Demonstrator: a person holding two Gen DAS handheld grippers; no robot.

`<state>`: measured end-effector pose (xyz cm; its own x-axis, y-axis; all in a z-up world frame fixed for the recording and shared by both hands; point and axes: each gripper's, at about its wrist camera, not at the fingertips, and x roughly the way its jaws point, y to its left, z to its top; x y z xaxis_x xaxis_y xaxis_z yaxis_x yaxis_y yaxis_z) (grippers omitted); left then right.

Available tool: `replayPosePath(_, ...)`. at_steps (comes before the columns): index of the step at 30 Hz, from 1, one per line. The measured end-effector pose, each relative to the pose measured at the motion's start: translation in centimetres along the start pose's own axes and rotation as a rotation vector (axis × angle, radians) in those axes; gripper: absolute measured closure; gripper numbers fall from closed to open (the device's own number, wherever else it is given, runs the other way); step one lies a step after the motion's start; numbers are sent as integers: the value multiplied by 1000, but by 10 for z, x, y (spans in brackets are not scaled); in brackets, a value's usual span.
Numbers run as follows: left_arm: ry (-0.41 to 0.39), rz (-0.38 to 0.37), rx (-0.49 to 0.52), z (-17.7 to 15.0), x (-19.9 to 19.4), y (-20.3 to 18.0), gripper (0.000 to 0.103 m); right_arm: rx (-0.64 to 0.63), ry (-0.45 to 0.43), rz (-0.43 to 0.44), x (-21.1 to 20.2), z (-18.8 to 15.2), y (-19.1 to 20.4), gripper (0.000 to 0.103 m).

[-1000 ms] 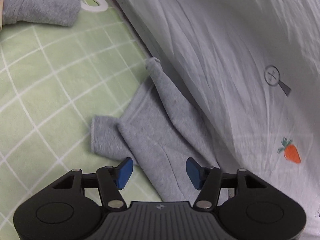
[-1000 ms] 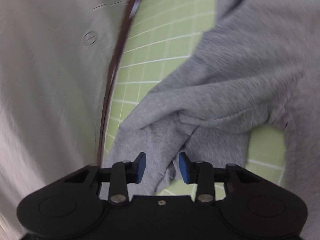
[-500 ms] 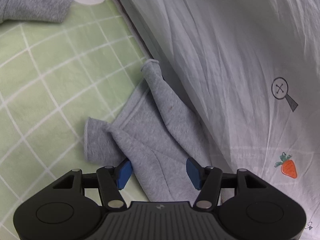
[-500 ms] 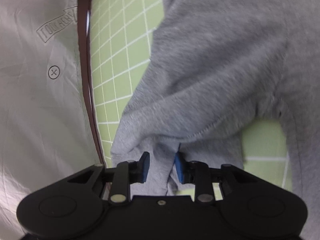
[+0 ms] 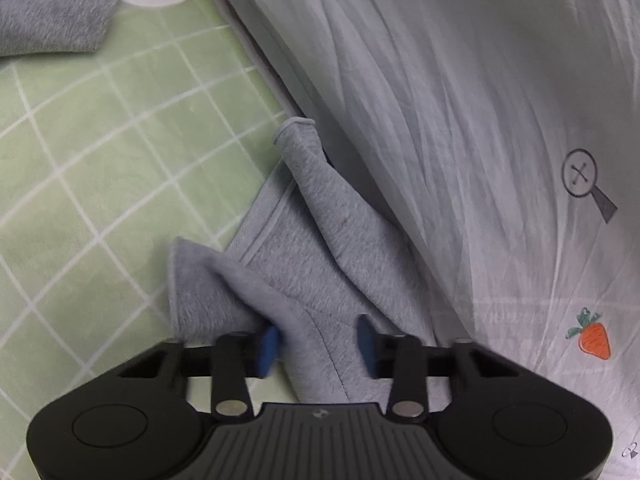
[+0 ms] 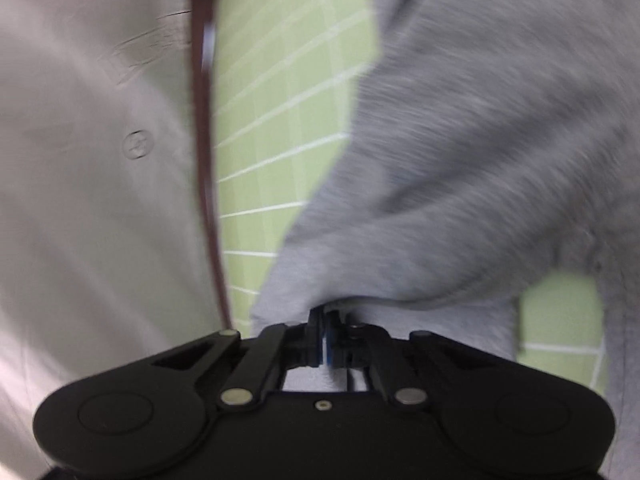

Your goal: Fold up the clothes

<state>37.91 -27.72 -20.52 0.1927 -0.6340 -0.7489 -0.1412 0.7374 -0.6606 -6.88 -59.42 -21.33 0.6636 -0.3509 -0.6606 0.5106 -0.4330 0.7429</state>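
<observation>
Grey garment (image 6: 460, 160) pinched in right hand-held gripper (image 6: 323, 338)

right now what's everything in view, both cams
garment: 1, grey, bunched on the mat along the sheet's edge; fills the right of the right wrist view
folded grey cloth: 1, top-left corner of the left wrist view, on the mat
mat: 1, green with a white grid, under the clothes
sheet: 1, white with a carrot print and a magnifier print, beside the mat
dark strip: 1, brown, between sheet and mat
left gripper: black with blue pads, jaws apart around a garment fold
right gripper: black with blue pads, jaws shut on the garment's edge
</observation>
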Motion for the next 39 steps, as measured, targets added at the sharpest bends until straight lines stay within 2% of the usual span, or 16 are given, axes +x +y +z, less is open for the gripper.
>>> replayPosePath(1,1,-10,-15,1,1,-1,96,-15,-1,16,-2,0,4,102)
replayPosePath(2,1,-23,-31,3,2,-1,100,-28,-1,36,-3,1,9,102)
replayPosePath(5,-32,-58,-44,4,-5,-7,103,-60,2,92,-13,3,23,102)
replayPosePath(10,-94,-233,-31,0,-39,-26,103,-119,32,178,-46,5,41,102)
replayPosePath(17,-248,-306,170,-22,-131,-40,103,-209,76,308,-112,-4,51,102)
replayPosePath(18,-281,-286,181,-31,-146,-29,103,-229,92,313,-120,-10,48,102)
replayPosePath(21,-375,-101,225,-38,-188,6,103,-297,148,261,-131,-30,25,102)
replayPosePath(23,-375,61,203,-48,-193,40,101,-296,197,179,-129,-40,-4,102)
replayPosePath(26,-299,248,150,-62,-189,95,100,-241,256,25,-116,-45,-52,102)
replayPosePath(28,-270,307,118,-74,-189,119,90,-229,281,-61,-111,-43,-71,99)
replayPosePath(31,-250,306,94,-96,-195,139,79,-236,279,-68,-118,-34,-75,93)
replayPosePath(32,-247,299,112,-104,-195,136,75,-261,260,-55,-124,-30,-71,88)
replayPosePath(34,-236,310,174,-120,-192,124,54,-321,206,-42,-131,-17,-60,57)
replayPosePath(36,-219,327,264,-143,-186,113,40,-394,161,-38,-136,-3,-48,54)
replayPosePath(38,-200,341,367,-174,-180,107,28,-481,121,-52,-138,12,-37,41)
replayPosePath(39,-191,337,418,-186,-174,99,21,-534,93,-67,-140,19,-32,20)
